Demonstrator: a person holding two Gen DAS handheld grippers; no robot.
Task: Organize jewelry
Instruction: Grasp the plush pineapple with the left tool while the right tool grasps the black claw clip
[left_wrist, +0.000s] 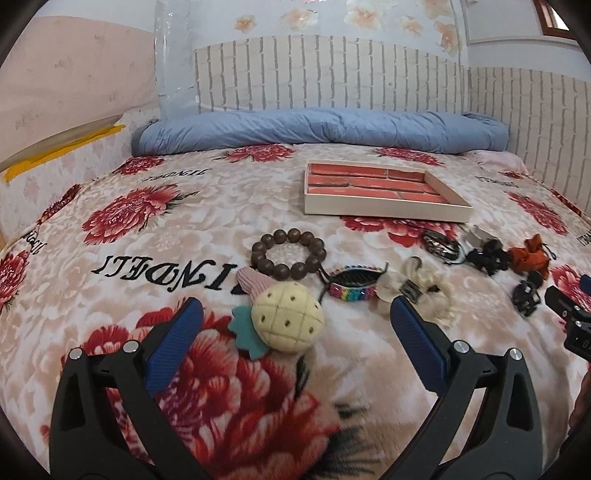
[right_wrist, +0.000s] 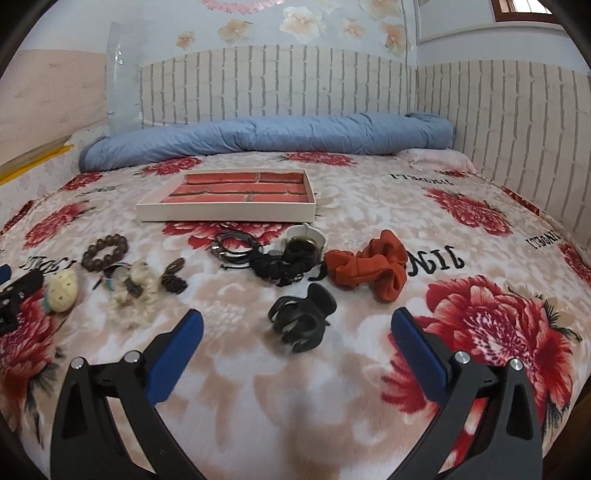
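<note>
Nothing's in the tray (left_wrist: 384, 208) yet. Both grippers gape wide and empty: left gripper (left_wrist: 295, 314) frames the pineapple clip (left_wrist: 286, 319), right gripper (right_wrist: 295, 325) the black claw clip (right_wrist: 301, 319). Next they need to close and lift.

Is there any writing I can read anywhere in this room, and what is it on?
"JINDELI": black letters woven into the floral blanket, seen upside down.
Same word repeated farther off, too small to read surely.
In the right wrist view, partial "JINDELI".
No readable text on the tray or accessories.

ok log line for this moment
left tongs: open, over pineapple | right tongs: open, over black clip | tray: empty
</note>
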